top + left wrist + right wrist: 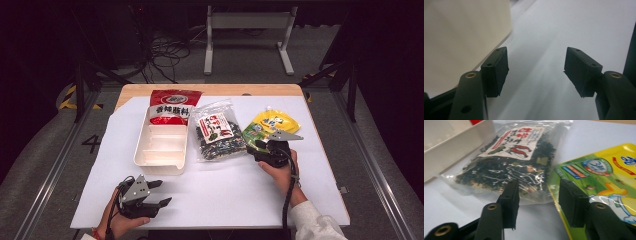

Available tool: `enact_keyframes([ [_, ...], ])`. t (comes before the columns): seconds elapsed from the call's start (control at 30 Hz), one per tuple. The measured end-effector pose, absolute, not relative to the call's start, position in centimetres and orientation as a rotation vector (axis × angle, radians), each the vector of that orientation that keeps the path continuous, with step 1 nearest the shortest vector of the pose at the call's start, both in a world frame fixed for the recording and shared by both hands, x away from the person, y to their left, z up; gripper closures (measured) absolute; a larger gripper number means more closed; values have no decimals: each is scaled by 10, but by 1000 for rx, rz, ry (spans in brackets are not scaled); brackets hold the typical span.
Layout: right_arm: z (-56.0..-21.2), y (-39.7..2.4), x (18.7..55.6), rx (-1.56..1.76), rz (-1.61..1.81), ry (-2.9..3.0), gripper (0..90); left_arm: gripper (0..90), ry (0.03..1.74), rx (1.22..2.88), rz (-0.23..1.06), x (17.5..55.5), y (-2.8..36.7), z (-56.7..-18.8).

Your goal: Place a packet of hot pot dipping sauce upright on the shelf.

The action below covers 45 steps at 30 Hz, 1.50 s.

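Tabletop (210,200), covered by a smooth white sheet, with wood showing at its far edge. On it, left to right: a cream plastic tray (161,150) with dividers, its long axis running away from the person; a red packet (173,106) lying over the tray's far end; a clear crinkled bag of dark dried flakes (218,136) with a white-and-red label; and a glossy green-and-yellow pouch (270,125) with a spout at its far corner. The pouch lies flat, tilted, its near-left edge directly ahead of the right tool (260,146), which is by far the nearer of the two. In the right gripper view this tool (537,205) stands spread, one jaw over the bag's clear margin (506,175), the other over the pouch's green edge (584,177); nothing is pinched. The left tool (162,192) rests near the person, just beside the tray's near end, well apart from the pouch, its jaws spread and bare (536,72).
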State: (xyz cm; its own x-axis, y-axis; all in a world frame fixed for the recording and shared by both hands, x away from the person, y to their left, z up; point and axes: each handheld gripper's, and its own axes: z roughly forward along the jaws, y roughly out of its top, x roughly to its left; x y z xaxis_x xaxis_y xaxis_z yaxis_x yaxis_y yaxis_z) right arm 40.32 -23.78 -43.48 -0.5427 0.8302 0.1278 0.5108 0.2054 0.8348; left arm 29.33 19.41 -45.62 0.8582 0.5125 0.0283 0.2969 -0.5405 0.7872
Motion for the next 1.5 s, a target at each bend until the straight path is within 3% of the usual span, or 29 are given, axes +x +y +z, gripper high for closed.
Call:
enact_keyframes([
  [0.4,-445,-227,406,1330,1209,2176,496,366,570,2193,320,291,191,-456],
  [0.87,-456,-232,407,1487,1233,2171,582,361,545,2209,307,292,187,-456],
  [1.03,-453,-235,406,1548,1244,2175,554,353,542,2215,297,292,188,-457],
  [1.1,-456,-234,406,1576,1242,2180,587,351,540,2220,295,292,187,-457],
  [1.2,-458,-232,407,1592,1258,2168,736,350,531,2225,297,292,185,-457],
  [1.3,-459,-233,408,1608,1267,2168,782,349,531,2225,296,291,185,-457],
  [1.4,-459,-236,407,1614,1286,2184,900,349,535,2220,292,292,185,-457],
  [1.5,-458,-237,400,1590,1289,2221,900,349,536,2211,287,291,186,-456],
])
